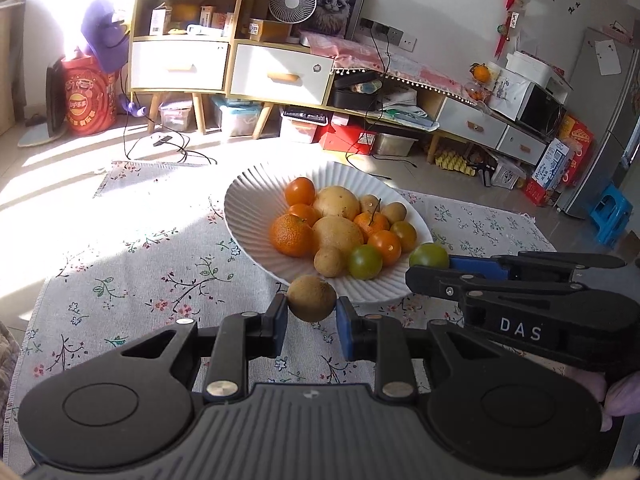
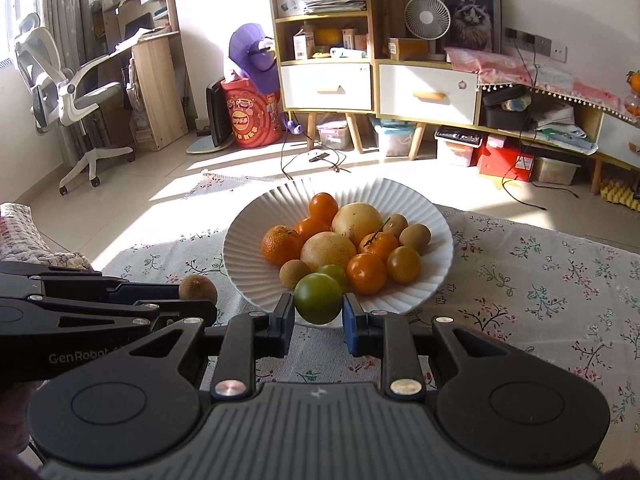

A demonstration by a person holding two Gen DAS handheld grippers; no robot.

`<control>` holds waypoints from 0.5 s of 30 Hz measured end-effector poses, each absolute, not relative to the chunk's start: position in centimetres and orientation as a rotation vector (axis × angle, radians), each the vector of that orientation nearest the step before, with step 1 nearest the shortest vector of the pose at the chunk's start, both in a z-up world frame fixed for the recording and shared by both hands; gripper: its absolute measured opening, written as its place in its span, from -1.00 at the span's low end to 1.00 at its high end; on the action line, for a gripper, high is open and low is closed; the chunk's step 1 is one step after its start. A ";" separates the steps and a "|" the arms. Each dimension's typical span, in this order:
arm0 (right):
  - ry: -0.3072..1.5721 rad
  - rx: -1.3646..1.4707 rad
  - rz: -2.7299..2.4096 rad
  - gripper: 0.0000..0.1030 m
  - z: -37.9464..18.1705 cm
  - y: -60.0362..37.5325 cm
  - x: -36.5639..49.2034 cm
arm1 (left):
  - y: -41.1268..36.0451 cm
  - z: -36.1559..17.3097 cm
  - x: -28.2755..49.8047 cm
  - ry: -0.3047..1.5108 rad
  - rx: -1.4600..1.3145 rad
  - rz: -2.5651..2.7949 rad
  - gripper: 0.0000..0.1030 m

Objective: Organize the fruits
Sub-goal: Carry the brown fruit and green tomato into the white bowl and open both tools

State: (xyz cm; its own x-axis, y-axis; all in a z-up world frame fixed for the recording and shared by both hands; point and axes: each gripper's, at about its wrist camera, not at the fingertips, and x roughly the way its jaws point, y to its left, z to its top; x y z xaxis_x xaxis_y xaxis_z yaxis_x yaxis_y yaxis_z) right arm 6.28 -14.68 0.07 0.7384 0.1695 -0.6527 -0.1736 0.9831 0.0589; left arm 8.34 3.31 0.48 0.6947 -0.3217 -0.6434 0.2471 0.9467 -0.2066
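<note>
- A small brown round fruit (image 1: pixel 311 298) is held between the blue pads of the left gripper (image 1: pixel 311 312), just in front of the near rim of the white ribbed bowl (image 1: pixel 244 216); the jaws are closed onto it from both sides.
- A green tomato (image 2: pixel 319 298) is clamped in the right gripper (image 2: pixel 319 312), its jaws shut against the fruit's sides, at the near rim of the bowl.
- In the left wrist view the green tomato is seen at the bowl's right edge, at the tip of the right gripper.
- Inside the bowl a pile is seen: a mandarin (image 1: pixel 291 235) at its left, two large pale yellow fruits (image 1: pixel 338 234) in the middle, orange tomatoes (image 1: pixel 300 191) towards the far side, a second green tomato (image 1: pixel 364 261) at the near edge, and several small brown fruits beside them.
- The bowl is set on a desk covered by a floral cloth (image 1: pixel 120 280).
- Beyond the bowl, a wooden cabinet with white drawers (image 1: pixel 280 72) stands against the wall, with a small white fan (image 1: pixel 291 2) on top.
</note>
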 end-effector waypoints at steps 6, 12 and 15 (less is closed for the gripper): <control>0.706 -0.001 0.169 -0.55 0.3 -15.5 8.3 | 4.2 0.7 11.4 0.723 -0.131 -0.317 -0.74; 0.698 -0.013 0.143 -0.55 0.3 -16.2 10.4 | 3.9 0.9 14.3 0.709 -0.079 -0.344 -0.74; 0.698 -0.031 0.135 -0.55 0.3 -16.4 11.9 | 3.7 0.8 15.7 0.714 -0.055 -0.356 -0.74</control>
State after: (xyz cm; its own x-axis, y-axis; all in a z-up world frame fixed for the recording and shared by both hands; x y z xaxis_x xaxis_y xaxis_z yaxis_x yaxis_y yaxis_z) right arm 11.94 -16.36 0.35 0.7579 0.1132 -0.6424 -0.1339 0.9909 0.0166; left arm 15.73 3.71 0.80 0.6980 -0.3379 -0.6314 0.3008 0.9385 -0.1696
